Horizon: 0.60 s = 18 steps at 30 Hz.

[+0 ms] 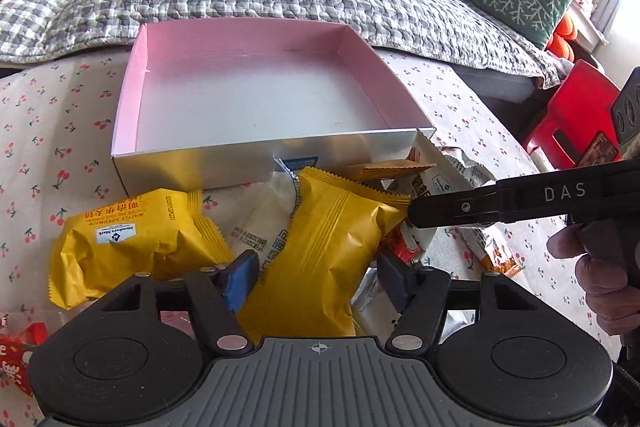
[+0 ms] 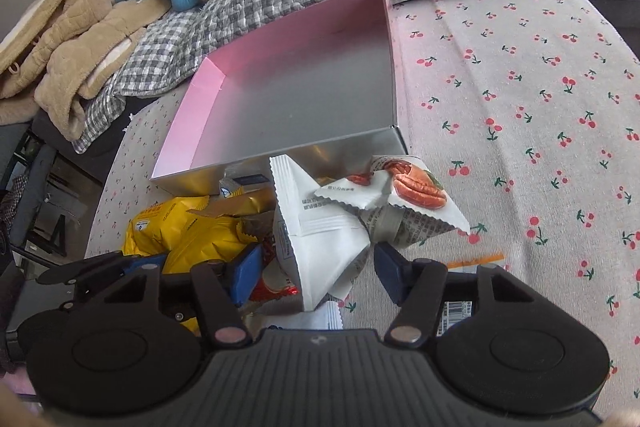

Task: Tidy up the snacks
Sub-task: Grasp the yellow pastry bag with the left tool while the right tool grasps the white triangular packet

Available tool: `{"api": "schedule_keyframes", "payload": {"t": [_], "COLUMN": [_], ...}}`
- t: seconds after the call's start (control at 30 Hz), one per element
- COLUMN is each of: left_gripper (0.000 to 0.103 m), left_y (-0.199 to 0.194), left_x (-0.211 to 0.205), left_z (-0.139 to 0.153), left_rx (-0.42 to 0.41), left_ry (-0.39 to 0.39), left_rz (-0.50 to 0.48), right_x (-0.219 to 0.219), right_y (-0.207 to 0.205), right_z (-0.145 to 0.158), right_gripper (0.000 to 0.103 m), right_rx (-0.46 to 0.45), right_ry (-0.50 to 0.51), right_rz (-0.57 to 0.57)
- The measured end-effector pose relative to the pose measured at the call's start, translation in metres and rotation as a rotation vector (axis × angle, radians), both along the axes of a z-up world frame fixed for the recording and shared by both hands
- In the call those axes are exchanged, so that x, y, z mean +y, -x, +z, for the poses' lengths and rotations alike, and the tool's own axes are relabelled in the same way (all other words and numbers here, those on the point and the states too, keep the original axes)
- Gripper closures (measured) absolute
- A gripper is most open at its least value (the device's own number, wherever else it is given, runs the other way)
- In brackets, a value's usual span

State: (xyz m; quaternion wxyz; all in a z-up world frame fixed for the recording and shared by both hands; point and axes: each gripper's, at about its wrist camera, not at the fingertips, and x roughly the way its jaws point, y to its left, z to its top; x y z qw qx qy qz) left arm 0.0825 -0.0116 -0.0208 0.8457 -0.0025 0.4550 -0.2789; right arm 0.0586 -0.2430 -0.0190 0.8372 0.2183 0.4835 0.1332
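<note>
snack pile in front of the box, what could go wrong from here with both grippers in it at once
The left gripper straddles a yellow packet and the right gripper a white packet, in one overlapping heap. Lifting either could drag neighbours, such as the pecan packet, off the pile. The right gripper's arm also crosses close above the yellow packet, so the two could collide. The pink box looks light and could be shoved.

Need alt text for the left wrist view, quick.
The left gripper straddles a crinkled yellow snack packet in a snack pile on the cherry-print tablecloth. Behind stands an empty pink-lined silver cardboard box; the right gripper reaches in.
</note>
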Motion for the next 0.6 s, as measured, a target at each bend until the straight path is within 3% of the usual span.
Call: {"api": "schedule_keyframes", "payload": {"t": [0.13,0.27,0.6], "left_gripper": [0.047,0.063,0.066], "left_y": [0.0,0.0,0.009], "left_x": [-0.001,-0.003,-0.001], "left_z": [-0.001,0.0,0.009], "left_rx": [-0.033,-0.051,-0.068], "left_ry": [0.002,-0.002,-0.01], "left_rz": [-0.016,-0.018,-0.005], "right_x": [-0.002,-0.001,0.004], "right_y": [-0.002,-0.001,0.001], "right_z": [-0.003,-0.003,0.006], "right_gripper": [0.05,0.058,0.064], "right_rx": [-0.003,-0.013,-0.019], "right_ry": [-0.018,0.003,0.025], "right_rz": [-0.002,0.003,0.01]}}
